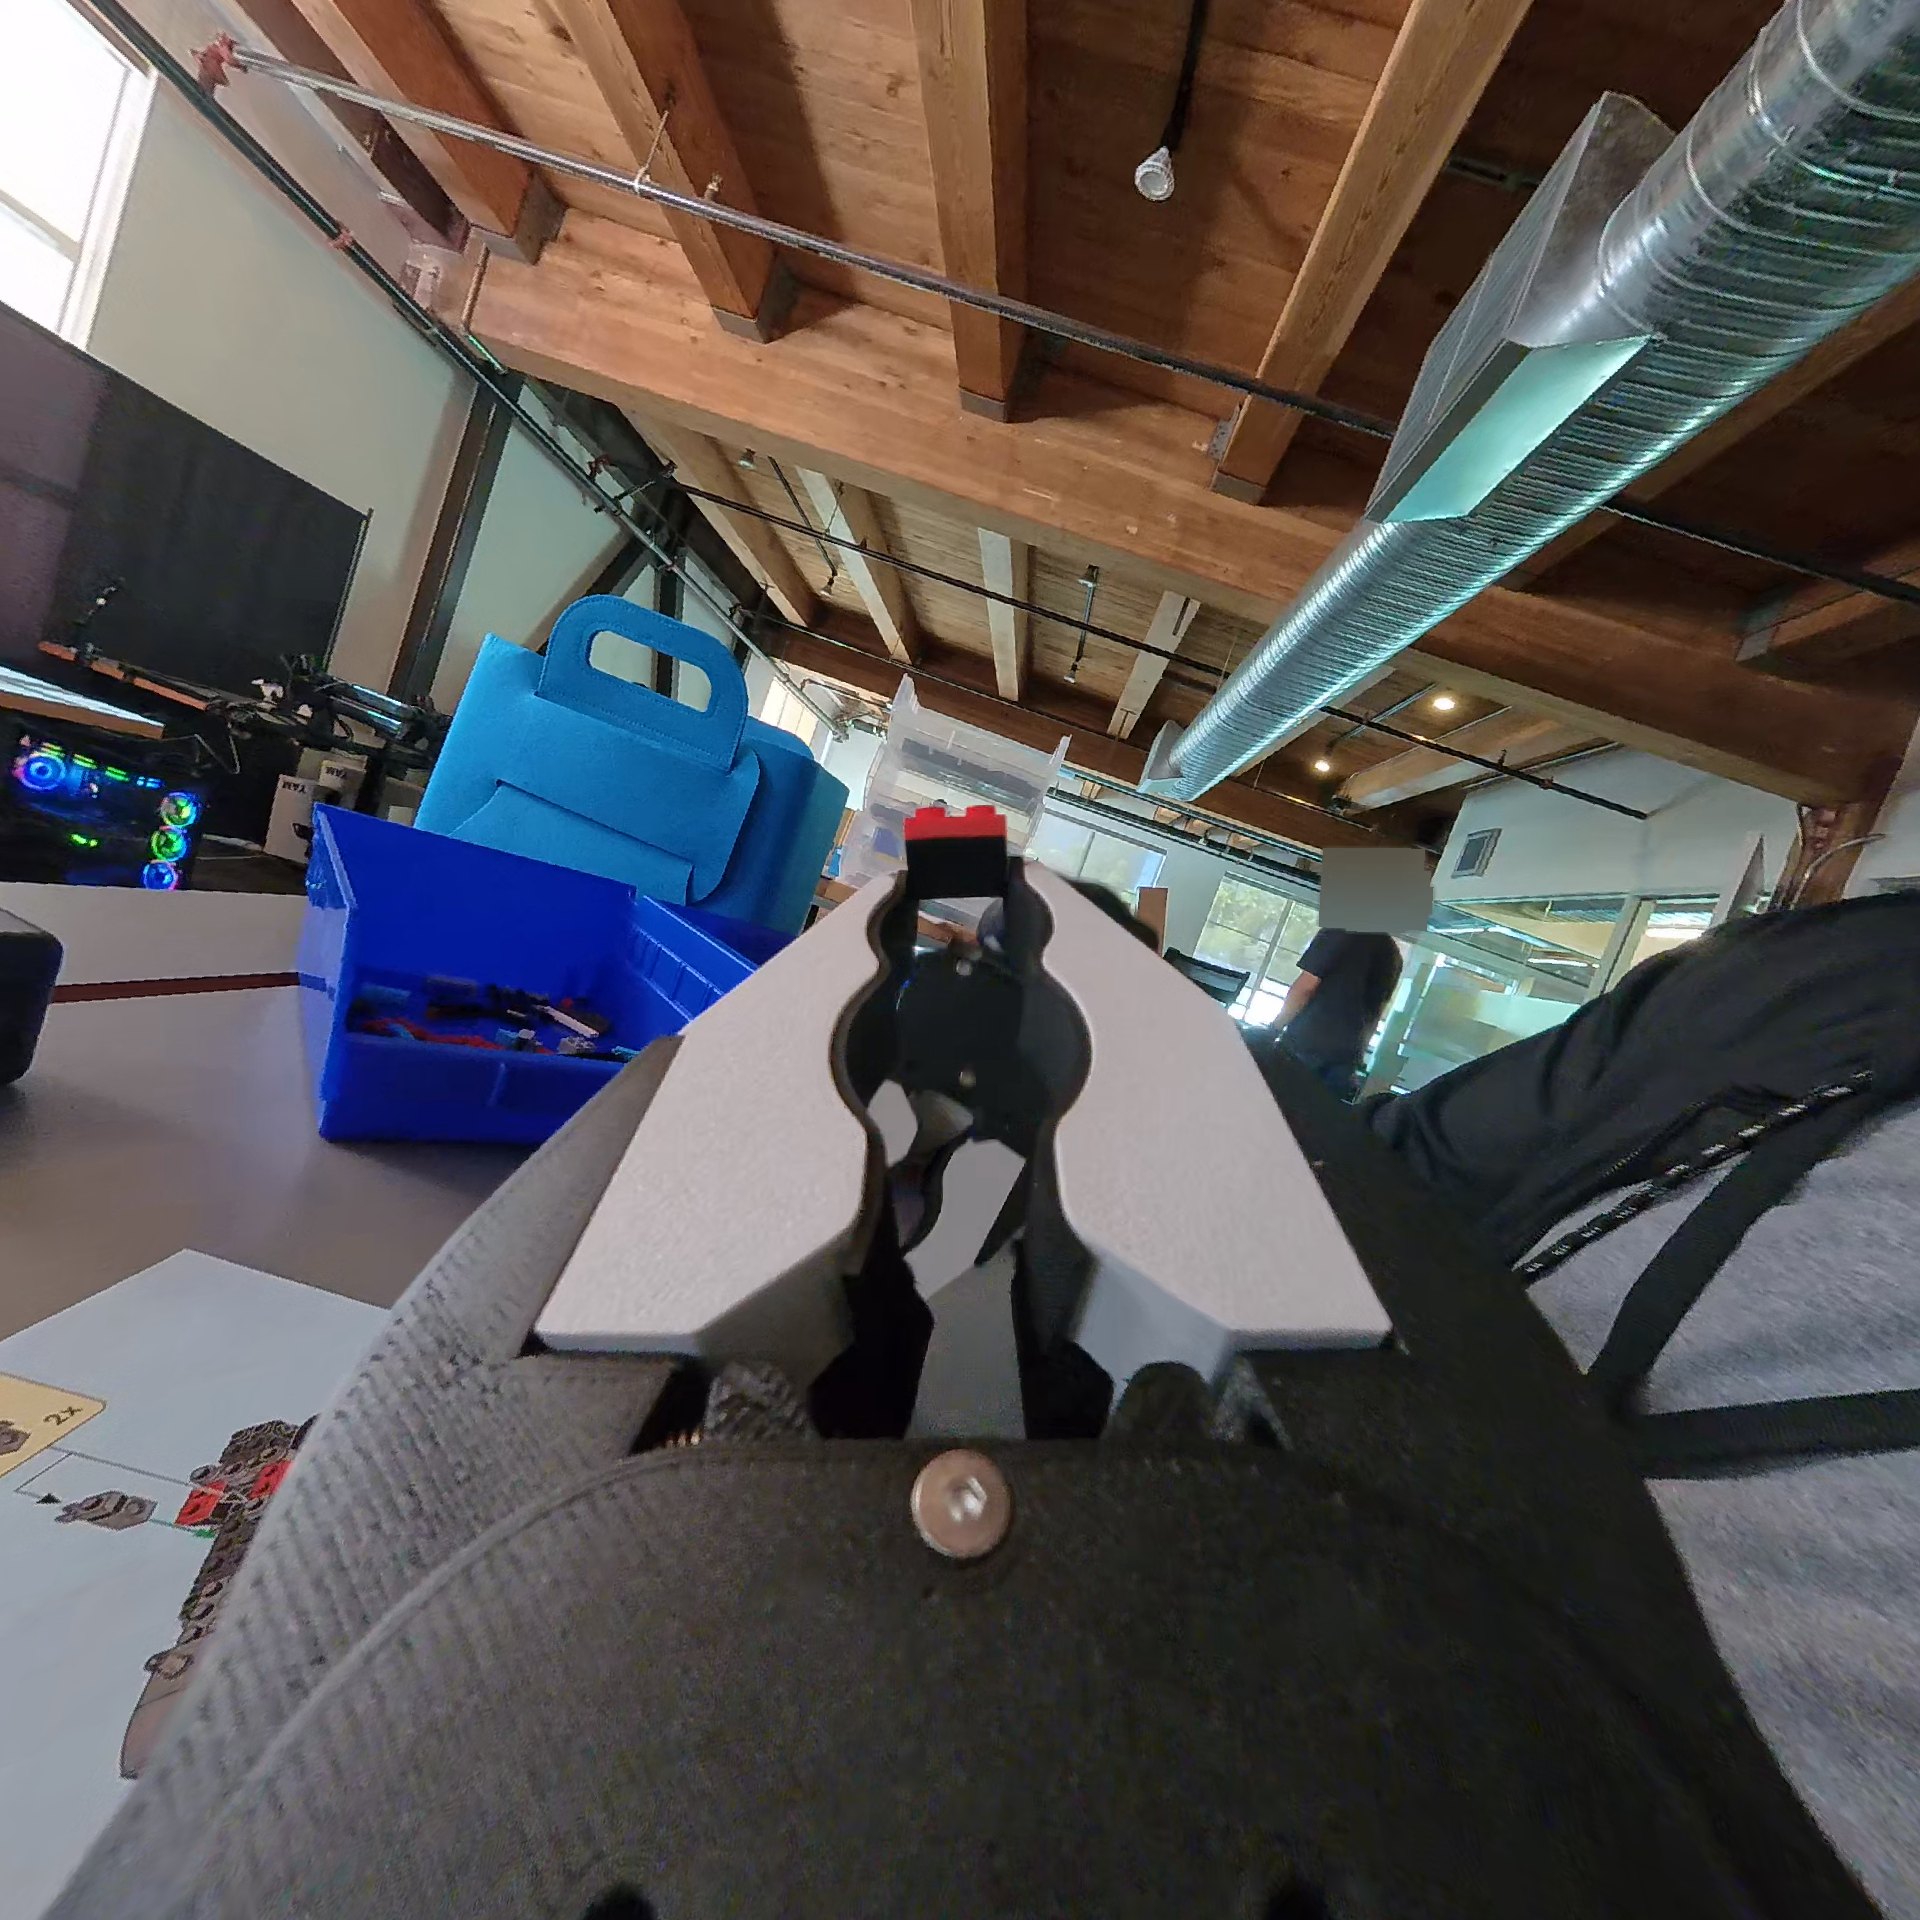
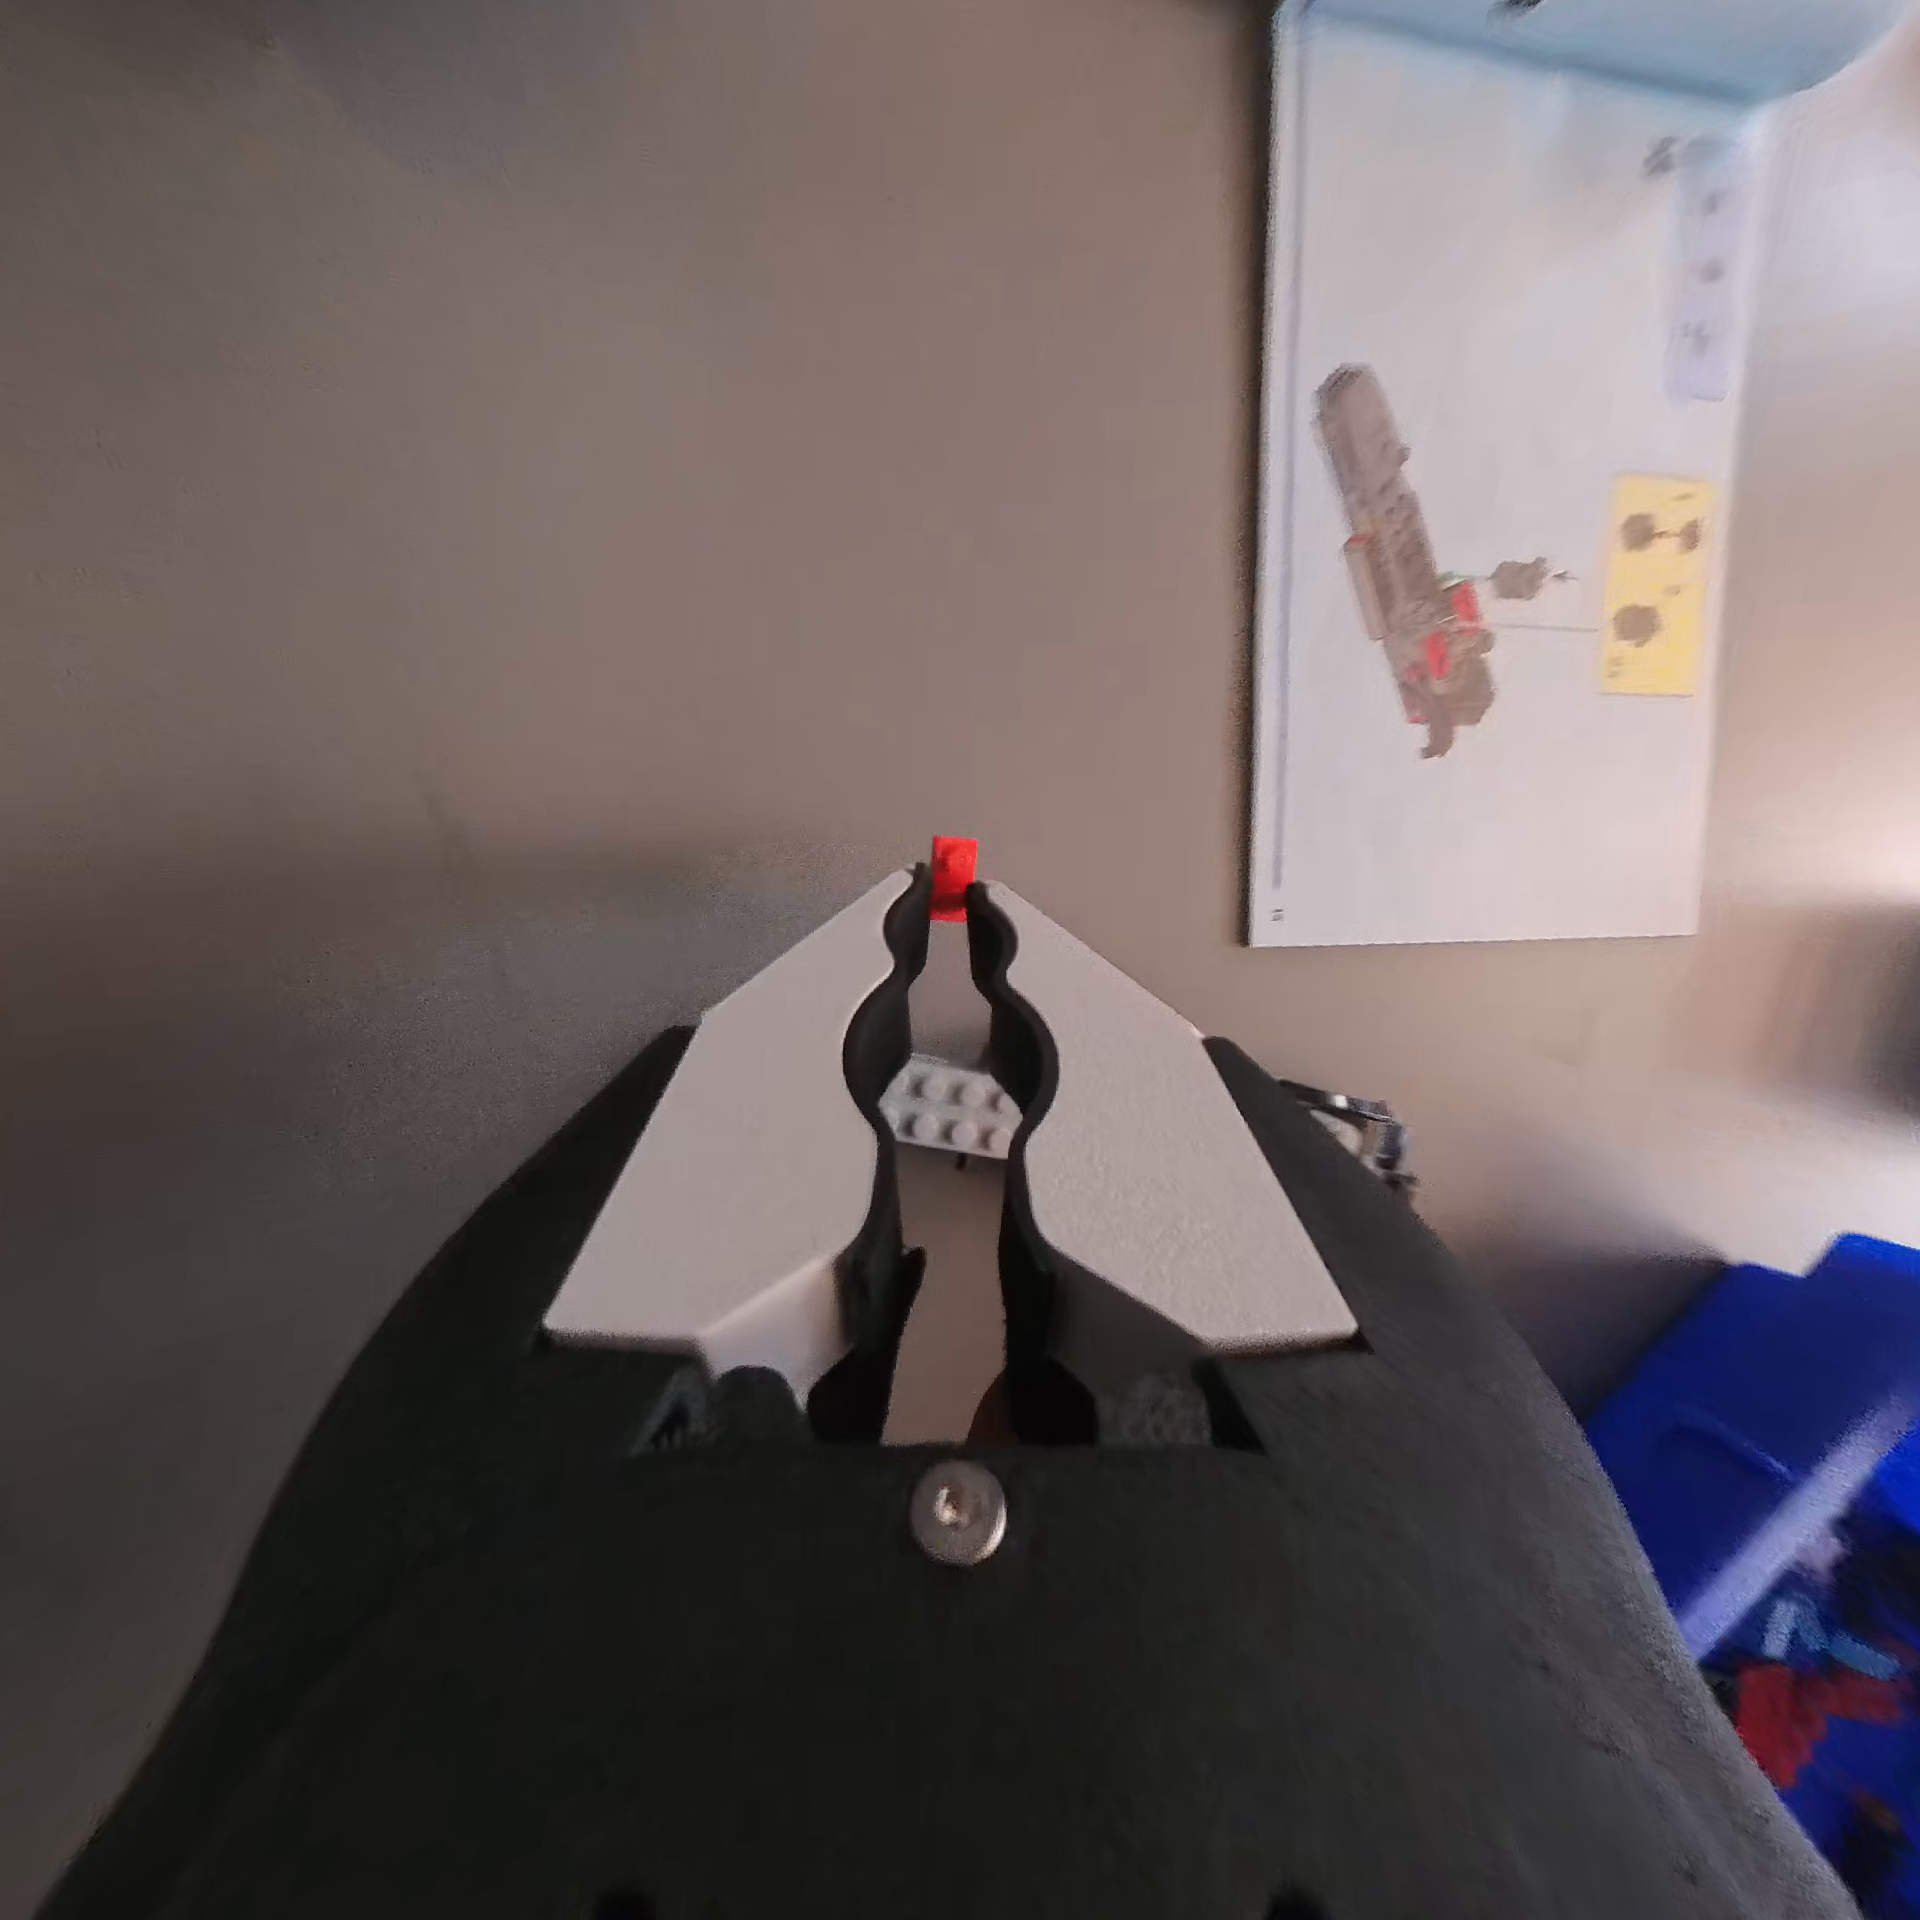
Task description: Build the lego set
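Red-topped black lego piece (image 1: 954, 857) clamped at the tips of left gripper (image 1: 956, 883), raised off the table. Right gripper (image 2: 948, 896) jaws closed on small red piece (image 2: 952, 879); grey studded plate (image 2: 951, 1114) on table (image 2: 520, 520) beneath the jaws.

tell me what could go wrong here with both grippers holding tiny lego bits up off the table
The right gripper pinches the small red piece by its lower end only, so it could twist or pop out. The left gripper holds a red-topped black piece at its very tips, tilted up off the table; a slip could drop it out of sight.
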`<move>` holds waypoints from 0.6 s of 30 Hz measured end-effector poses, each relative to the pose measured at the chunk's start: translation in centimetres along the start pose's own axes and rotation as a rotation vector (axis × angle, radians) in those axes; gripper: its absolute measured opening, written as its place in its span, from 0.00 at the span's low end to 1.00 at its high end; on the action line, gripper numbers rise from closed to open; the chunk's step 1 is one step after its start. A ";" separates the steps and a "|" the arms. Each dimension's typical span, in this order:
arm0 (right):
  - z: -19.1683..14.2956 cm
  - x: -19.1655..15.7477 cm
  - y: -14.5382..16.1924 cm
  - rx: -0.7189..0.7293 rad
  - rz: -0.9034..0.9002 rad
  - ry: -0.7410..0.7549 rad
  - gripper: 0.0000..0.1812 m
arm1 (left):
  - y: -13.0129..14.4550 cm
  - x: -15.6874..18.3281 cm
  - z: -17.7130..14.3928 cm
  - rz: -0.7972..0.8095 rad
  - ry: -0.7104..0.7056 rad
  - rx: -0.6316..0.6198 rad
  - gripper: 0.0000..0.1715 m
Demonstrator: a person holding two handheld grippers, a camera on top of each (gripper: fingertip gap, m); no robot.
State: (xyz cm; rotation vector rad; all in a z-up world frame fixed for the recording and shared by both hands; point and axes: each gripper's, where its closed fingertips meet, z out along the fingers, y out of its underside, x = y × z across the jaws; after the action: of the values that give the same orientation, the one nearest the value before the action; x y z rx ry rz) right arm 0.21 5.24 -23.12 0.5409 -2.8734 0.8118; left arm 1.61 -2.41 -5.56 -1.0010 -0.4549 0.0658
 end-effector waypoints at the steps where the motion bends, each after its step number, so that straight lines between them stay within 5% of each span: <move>1: -0.7 0.3 -0.7 0.032 0.001 0.015 0.04 | 0.1 0.0 0.0 0.000 0.003 -0.004 0.10; 6: -2.8 0.6 -2.9 0.112 -0.001 0.014 0.04 | 0.5 0.0 0.3 -0.003 0.003 -0.022 0.10; 18: 2.1 -1.8 -0.1 -0.084 0.222 0.050 0.05 | 0.4 -0.1 0.2 -0.003 -0.006 -0.019 0.10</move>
State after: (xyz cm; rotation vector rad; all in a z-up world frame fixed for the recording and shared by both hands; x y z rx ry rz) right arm 1.90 4.62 -25.17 0.1907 -2.9401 0.7159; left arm 1.53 -2.07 -5.83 -1.0193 -0.4637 0.0618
